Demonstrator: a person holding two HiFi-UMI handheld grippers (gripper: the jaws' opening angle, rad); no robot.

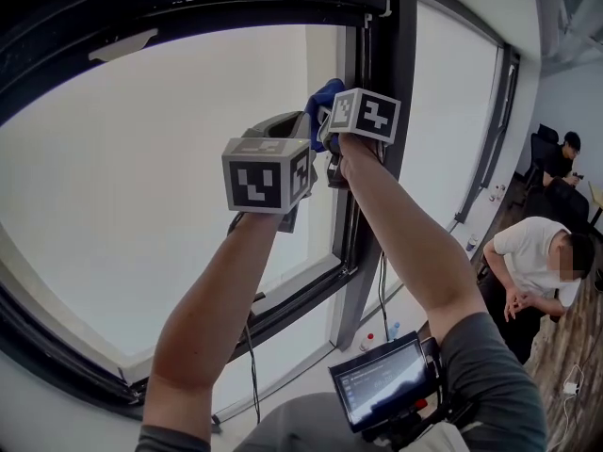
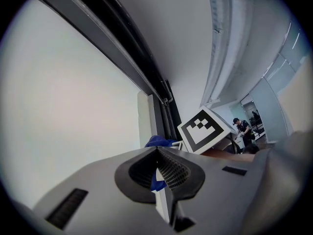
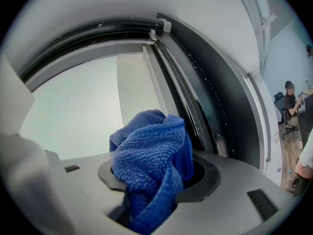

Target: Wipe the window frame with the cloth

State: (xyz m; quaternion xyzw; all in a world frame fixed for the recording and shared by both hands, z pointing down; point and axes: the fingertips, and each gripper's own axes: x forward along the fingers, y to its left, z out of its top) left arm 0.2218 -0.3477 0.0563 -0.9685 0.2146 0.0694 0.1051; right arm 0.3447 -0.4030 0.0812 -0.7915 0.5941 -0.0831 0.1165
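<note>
The right gripper (image 3: 155, 180) has its fingers clenched on a bunched blue cloth (image 3: 149, 151). The wad sticks out ahead of them, so fabric rather than plastic would meet the dark window frame (image 3: 210, 102) just beside it, high near the top corner. The left gripper (image 2: 159, 153), fingers closed with nothing evidently between them, is raised alongside, probably just out of the way.

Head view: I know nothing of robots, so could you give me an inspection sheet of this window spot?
Surface: dark window frame; pane bright and blank.
Job's things: blue cloth, bunched, raised near the frame's upright.
Clutter: small bottle-like things by the wall below.
Grippers: right gripper shut on the cloth; left gripper jaws together, close beside it.
Cables: a cable hangs below each arm.
Surroundings: small screen at the wearer's chest; two people at right.
</note>
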